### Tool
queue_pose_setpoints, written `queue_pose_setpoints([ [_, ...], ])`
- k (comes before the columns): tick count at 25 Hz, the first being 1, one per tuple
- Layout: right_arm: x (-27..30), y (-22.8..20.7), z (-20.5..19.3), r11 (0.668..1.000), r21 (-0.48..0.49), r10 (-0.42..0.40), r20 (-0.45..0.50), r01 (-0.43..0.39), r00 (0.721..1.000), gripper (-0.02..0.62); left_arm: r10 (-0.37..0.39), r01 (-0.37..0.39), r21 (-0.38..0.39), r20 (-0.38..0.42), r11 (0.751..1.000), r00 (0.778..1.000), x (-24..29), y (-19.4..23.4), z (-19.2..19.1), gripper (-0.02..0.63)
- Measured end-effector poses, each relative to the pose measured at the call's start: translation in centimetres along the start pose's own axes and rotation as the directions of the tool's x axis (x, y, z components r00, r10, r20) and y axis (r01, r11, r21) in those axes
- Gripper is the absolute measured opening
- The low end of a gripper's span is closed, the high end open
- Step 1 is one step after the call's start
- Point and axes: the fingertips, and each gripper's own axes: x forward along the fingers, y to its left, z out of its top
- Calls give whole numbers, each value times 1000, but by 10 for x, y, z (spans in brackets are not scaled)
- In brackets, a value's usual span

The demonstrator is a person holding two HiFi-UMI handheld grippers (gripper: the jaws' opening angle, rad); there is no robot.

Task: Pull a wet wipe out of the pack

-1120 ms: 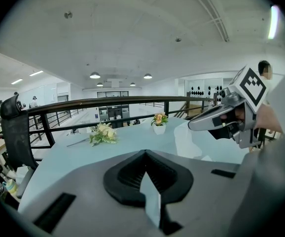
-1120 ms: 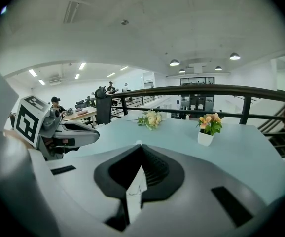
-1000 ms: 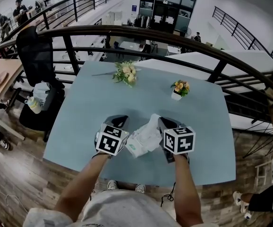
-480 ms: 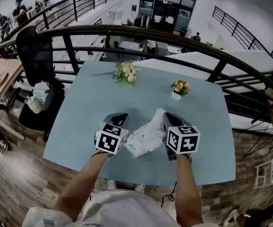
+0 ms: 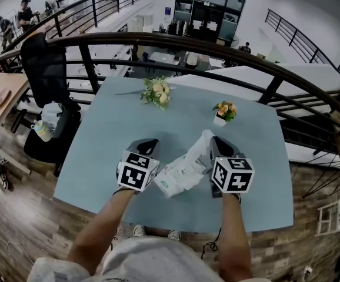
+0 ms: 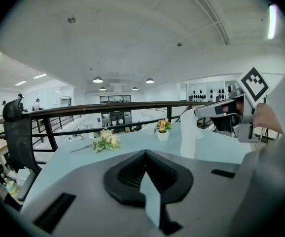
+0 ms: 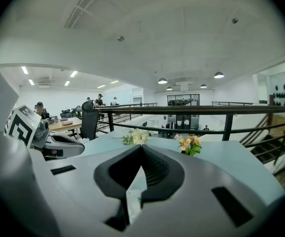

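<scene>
Wipe cloth of this kind is thin, limp and damp. It is light to lift, yet apt to stretch or tear if jerked. The wet wipe (image 5: 196,153) runs as a taut band from the pack (image 5: 171,184), between the two grippers over the near part of the table (image 5: 105,140), up to the right gripper (image 5: 212,143), whose jaws are pinched on its top end. That free upper edge is the place to hold, across a fold, since moist sheet slips. The pack looks soft and light, so it probably needs pinning down. The left gripper (image 5: 148,148) is just beside it, jaws drawn together. The pale sliver between them may be pack film.
</scene>
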Motion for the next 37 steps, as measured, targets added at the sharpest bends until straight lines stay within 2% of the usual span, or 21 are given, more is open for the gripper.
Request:
queue_pose_setpoints([
  [16,-14,-16,11,998,2,-67,79,67,995,3,43,-44,14,56,999,998,-11,16,20,-5],
  [37,-18,-15,14,998,-10,-68,89,69,994,5,39,-39,5,60,999,997,-12,14,23,-5],
])
